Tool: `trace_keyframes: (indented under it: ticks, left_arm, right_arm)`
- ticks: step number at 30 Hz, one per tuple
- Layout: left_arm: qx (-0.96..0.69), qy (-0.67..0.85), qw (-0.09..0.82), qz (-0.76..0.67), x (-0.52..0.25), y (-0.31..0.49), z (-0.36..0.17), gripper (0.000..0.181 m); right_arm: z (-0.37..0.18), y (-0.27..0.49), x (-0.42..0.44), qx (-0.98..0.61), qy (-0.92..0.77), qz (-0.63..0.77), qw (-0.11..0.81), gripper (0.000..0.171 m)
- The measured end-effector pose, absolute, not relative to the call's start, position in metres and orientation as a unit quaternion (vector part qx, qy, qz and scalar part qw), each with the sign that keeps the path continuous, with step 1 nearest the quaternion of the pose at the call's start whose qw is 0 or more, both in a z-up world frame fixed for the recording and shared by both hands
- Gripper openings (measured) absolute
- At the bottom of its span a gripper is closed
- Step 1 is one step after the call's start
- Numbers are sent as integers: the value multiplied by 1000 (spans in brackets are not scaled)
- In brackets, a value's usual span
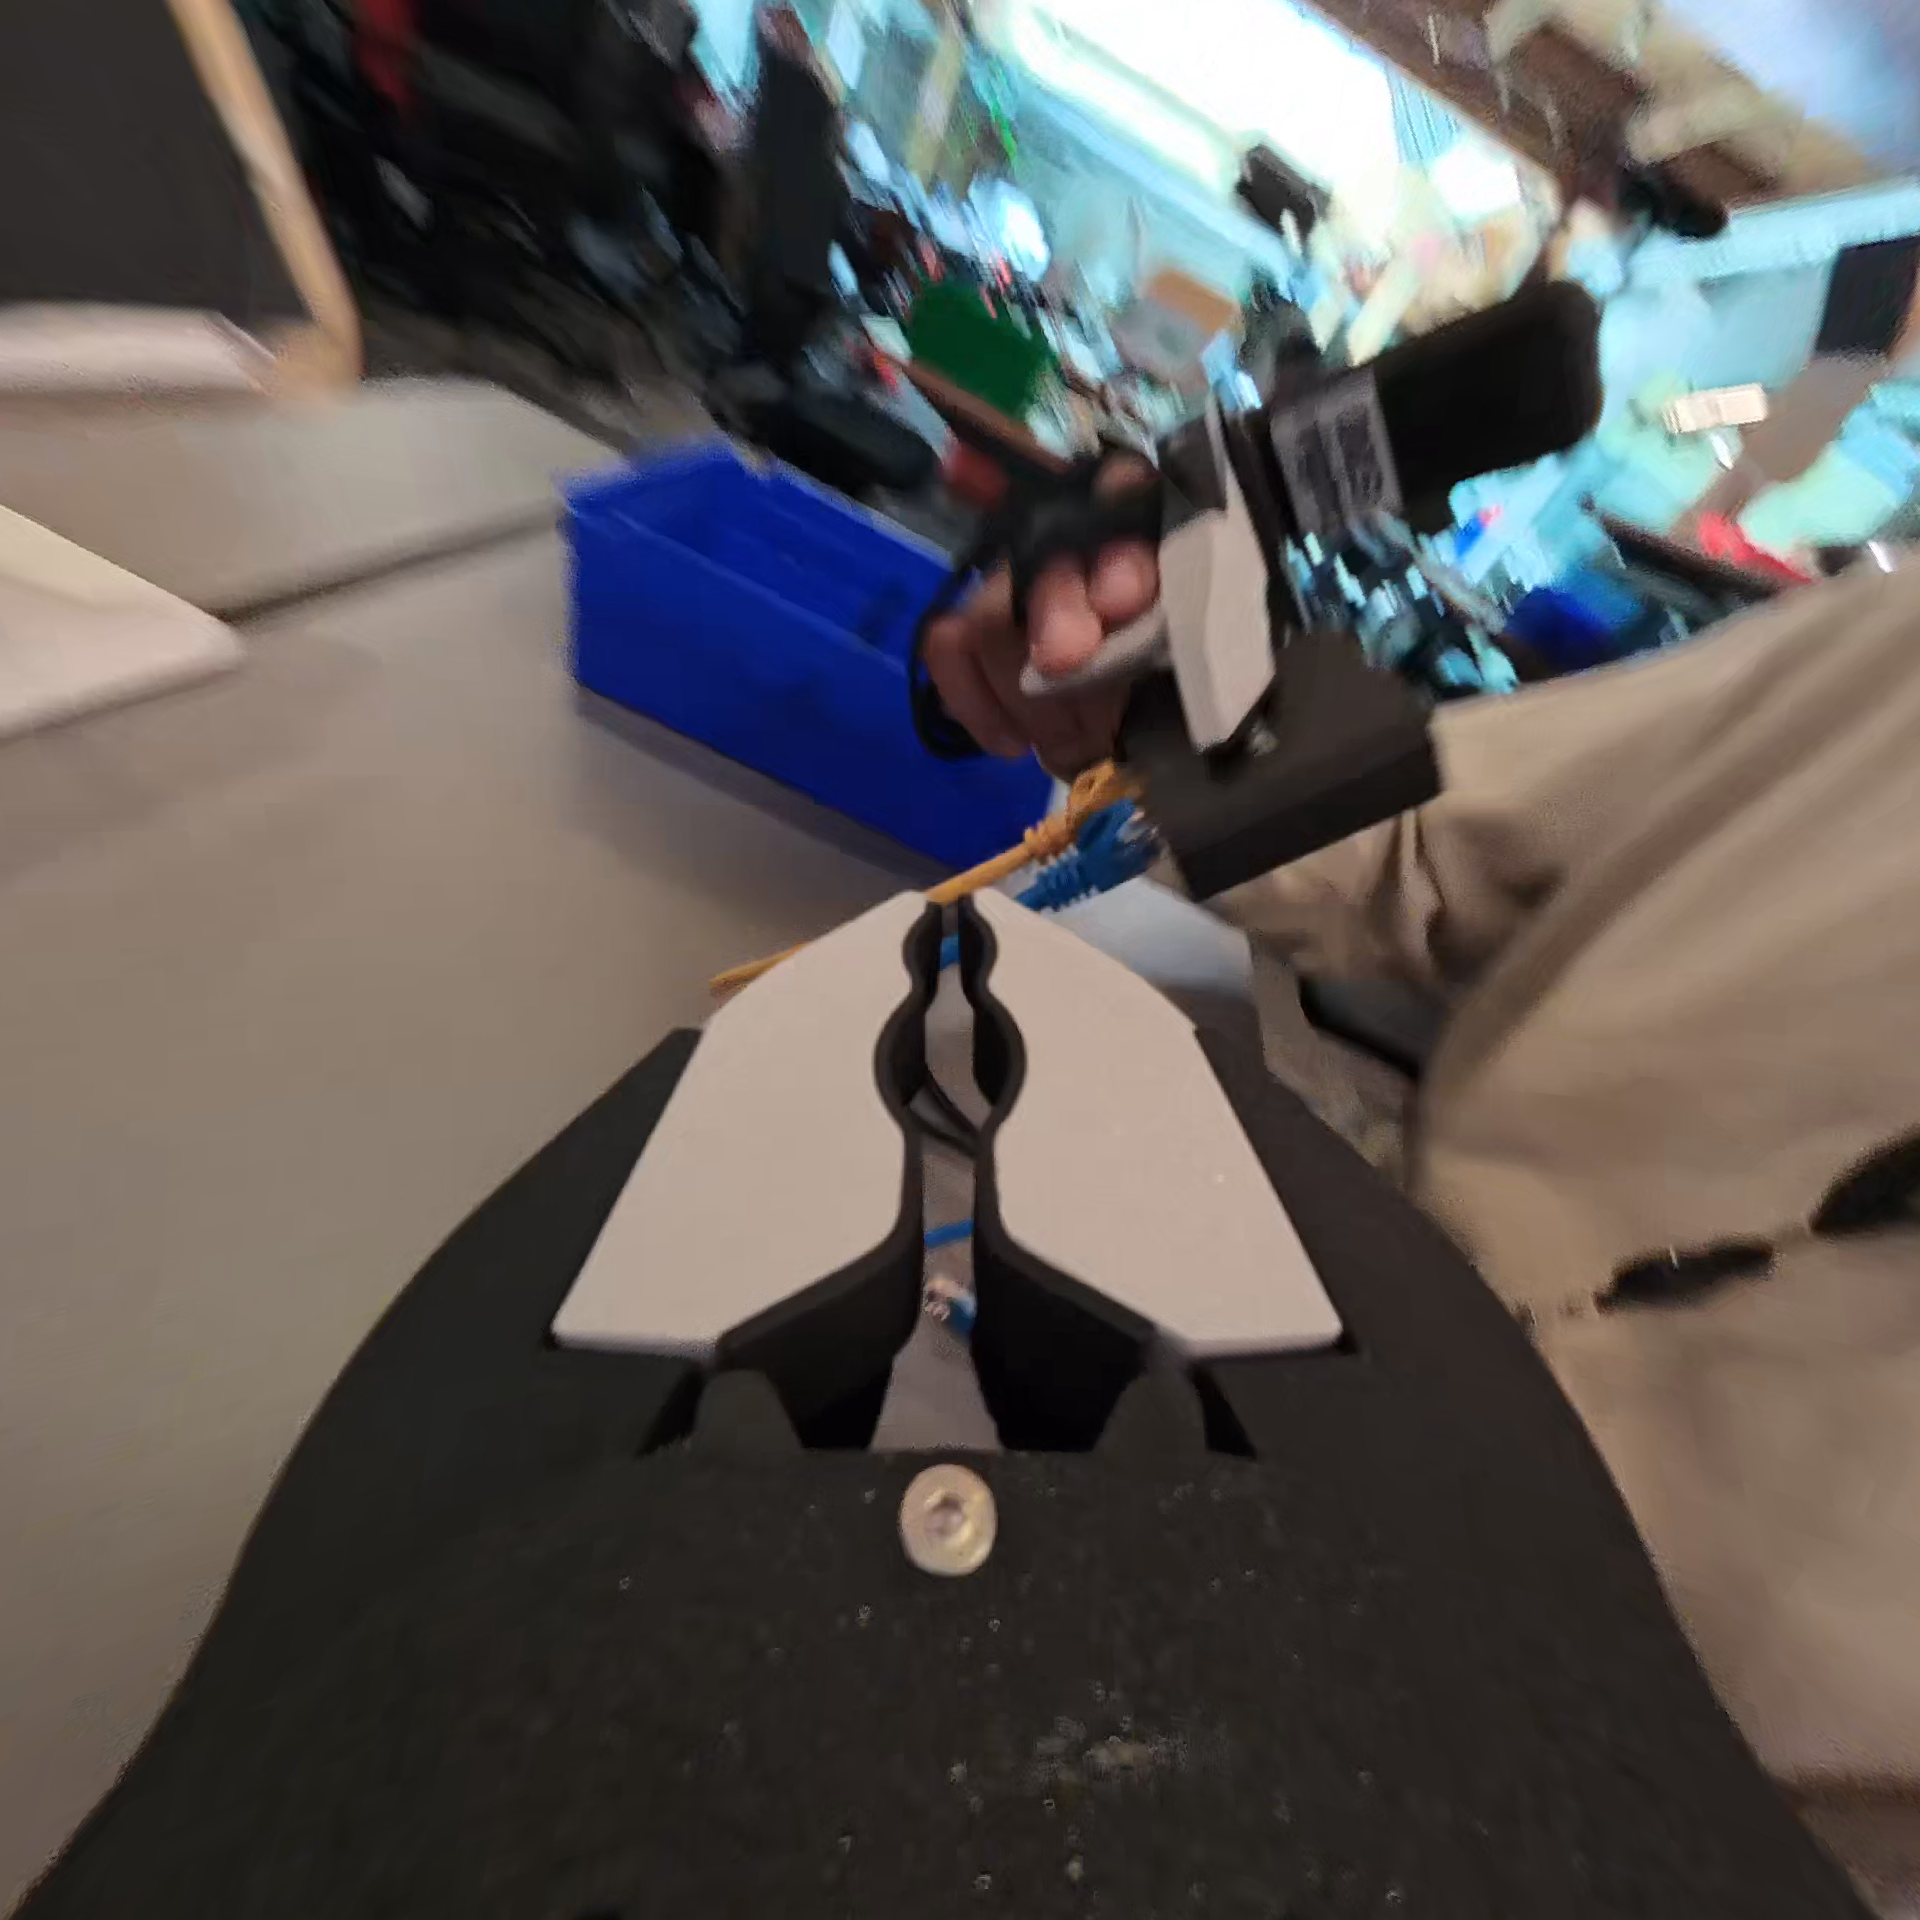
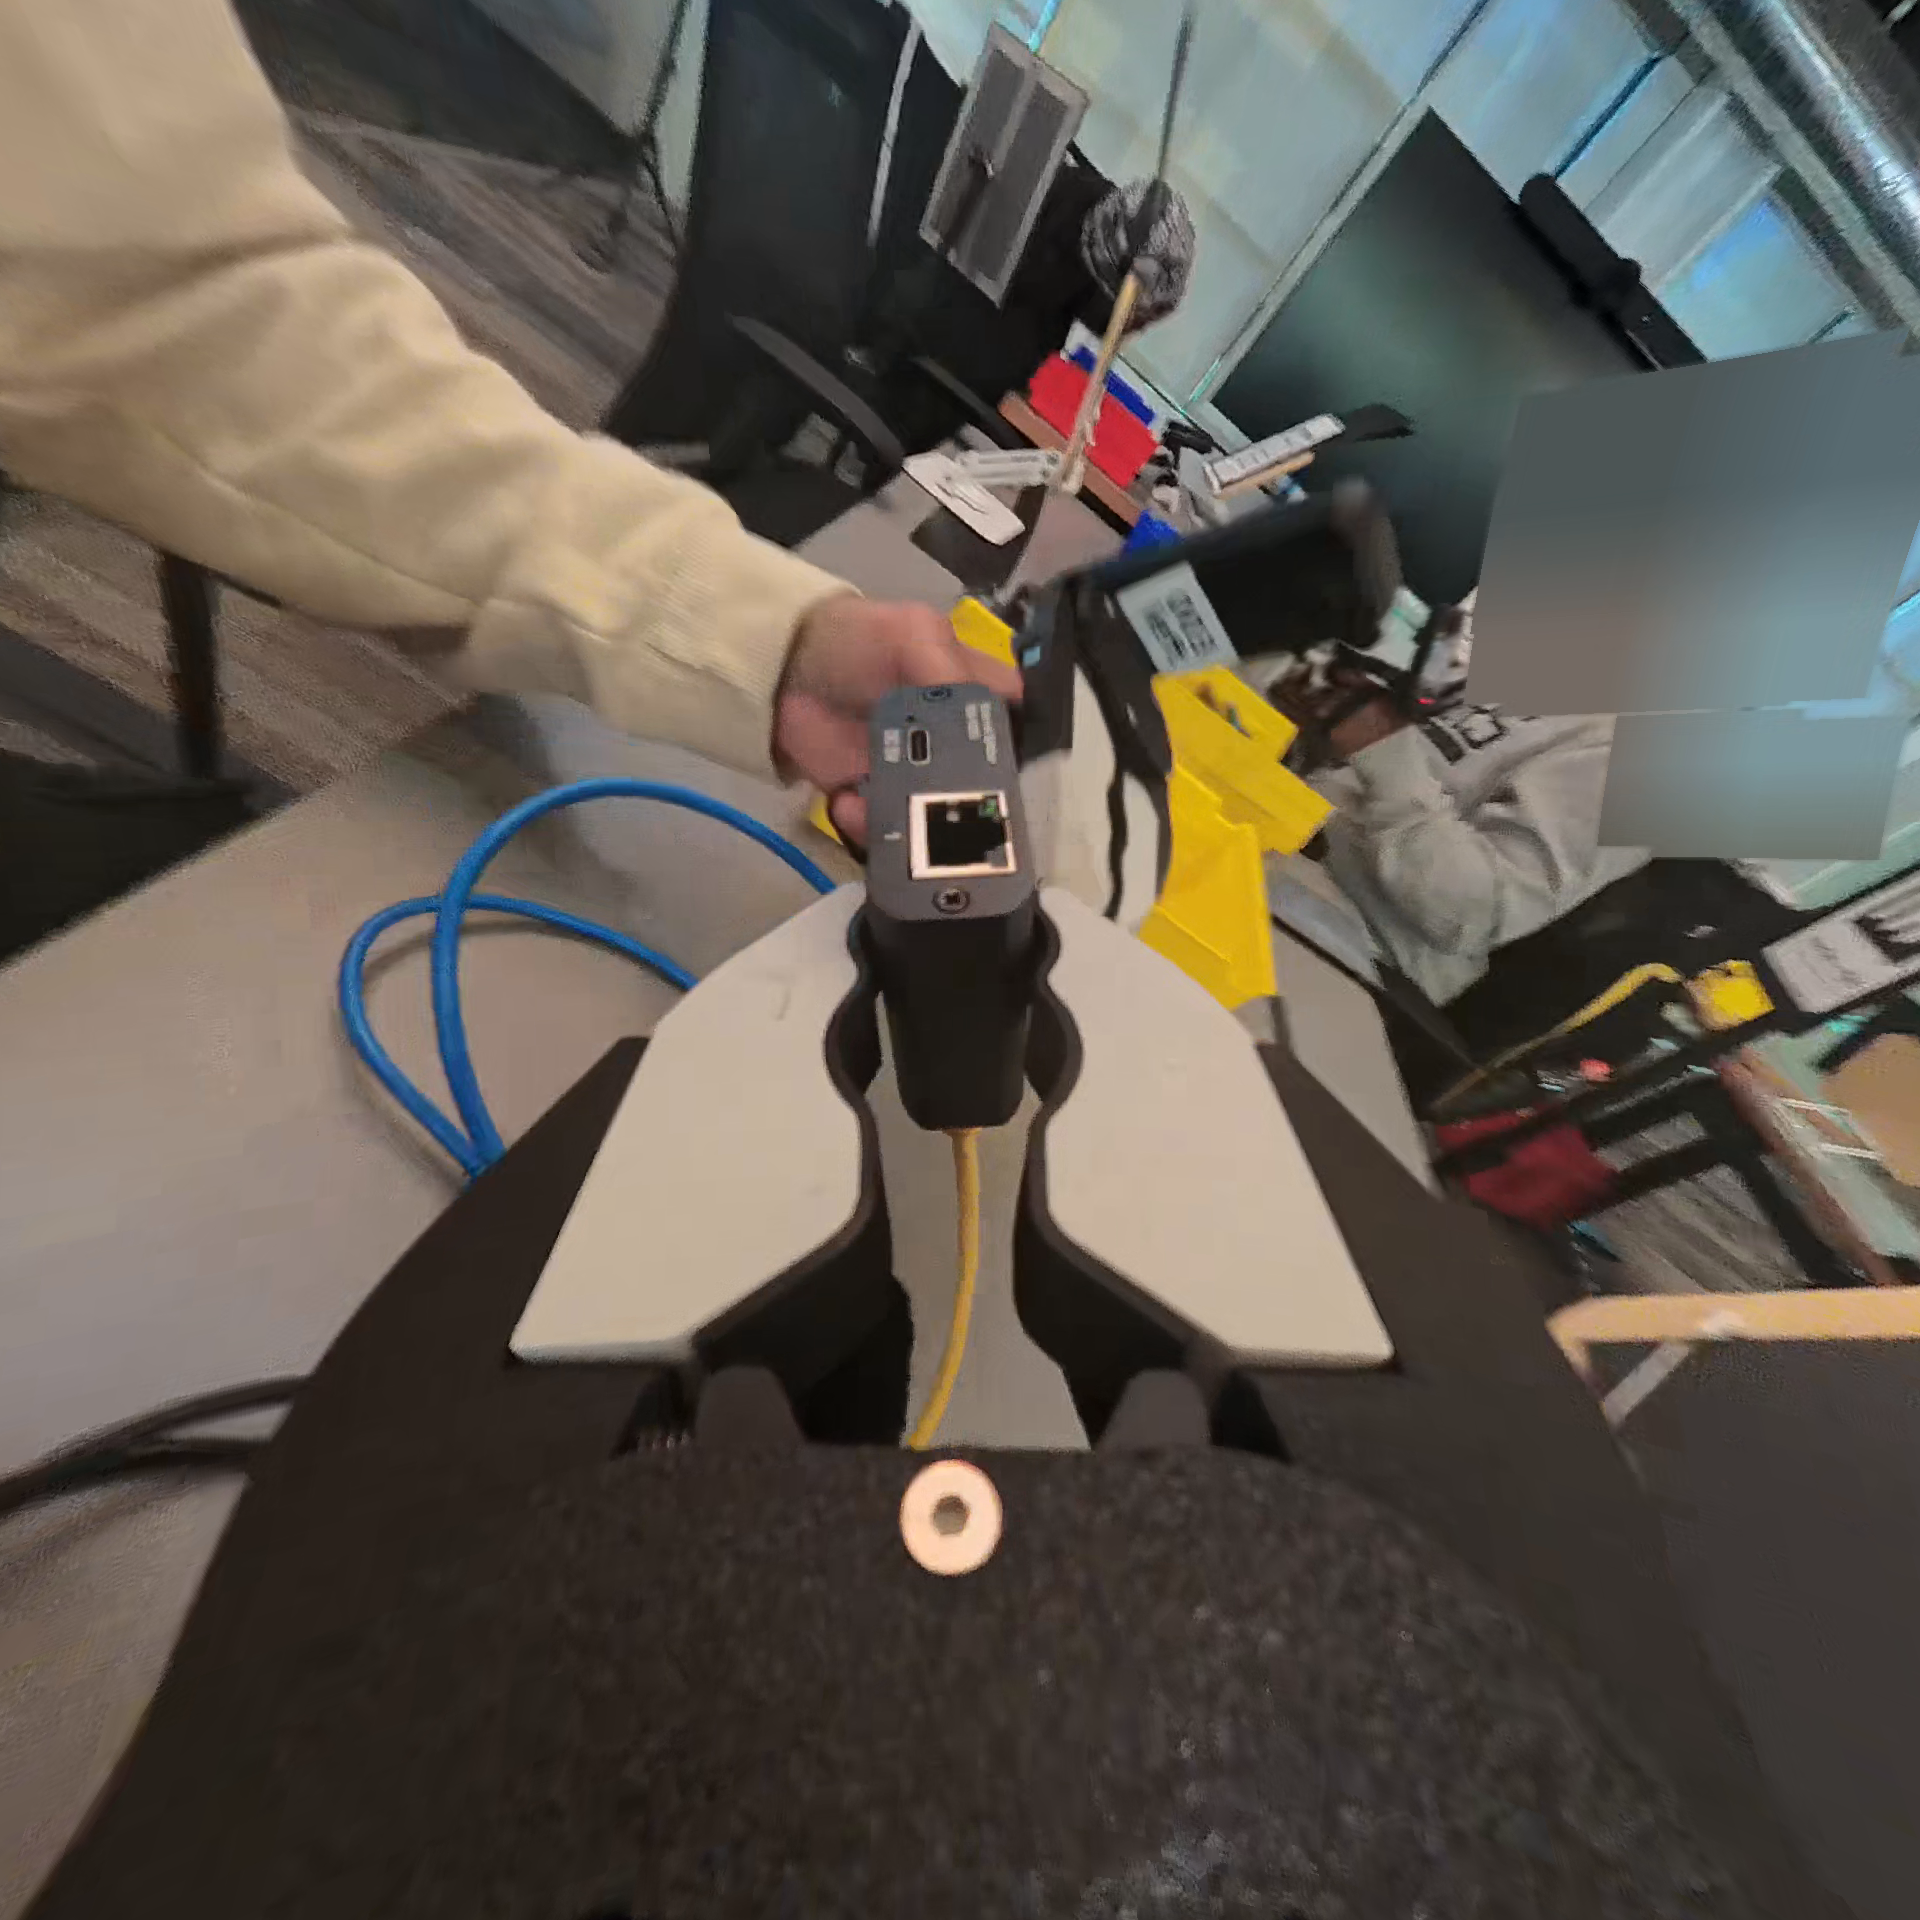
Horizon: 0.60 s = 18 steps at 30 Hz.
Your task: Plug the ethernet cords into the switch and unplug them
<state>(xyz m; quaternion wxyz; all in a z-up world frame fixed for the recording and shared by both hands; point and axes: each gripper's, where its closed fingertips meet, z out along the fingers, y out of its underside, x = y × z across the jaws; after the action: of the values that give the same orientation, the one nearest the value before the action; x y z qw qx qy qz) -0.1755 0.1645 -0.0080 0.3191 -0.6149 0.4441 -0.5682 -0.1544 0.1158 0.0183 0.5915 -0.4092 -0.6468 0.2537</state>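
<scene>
Two grippers up over grey worktop (image 2: 156,1039). Our right gripper (image 2: 951,935) fingers closed around black switch (image 2: 951,831), held off worktop, one ethernet port facing us, empty. Yellow cord (image 2: 961,1247) runs from switch's near end, apparently plugged. Our left gripper (image 1: 951,920) fingers nearly closed, pinching what looks like blue cord (image 1: 1081,862) just behind its plug; view blurred, plug close to switch end by right gripper. Slack blue loops on worktop. We judge: one cord in, blue cord pending, unplugging all ahead.

Cluttered lab or workshop, grey worktable (image 2: 156,1039), blue parts bin (image 1: 748,634), yellow printed parts (image 2: 1226,831), glass partitions.
</scene>
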Motion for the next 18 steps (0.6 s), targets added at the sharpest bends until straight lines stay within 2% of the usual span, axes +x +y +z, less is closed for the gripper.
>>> trace_keyframes:
  ticks: [4, 8, 10, 16, 18]
  left_arm:
    - [-614, 362, 467, -524, -226, 204, 50, 4]
    - [-649, 352, 515, -436, -243, 199, 55, 12]
    - [-675, 358, 491, -418, -229, 181, 34, 22]
    - [-776, 335, 440, -303, -166, 128, -84, 22]
    - [-813, 327, 394, -277, -144, 114, -119, 32]
  right_arm:
    - [30, 164, -144, -408, -681, 98, 600, 24]
    - [41, 210, -132, -407, -689, -15, 599, 25]
    - [29, 222, -129, -429, -684, -26, 589, 25]
    - [-63, 222, -128, -541, -637, -43, 547, 24]
    - [-79, 214, -130, -558, -619, -9, 553, 25]
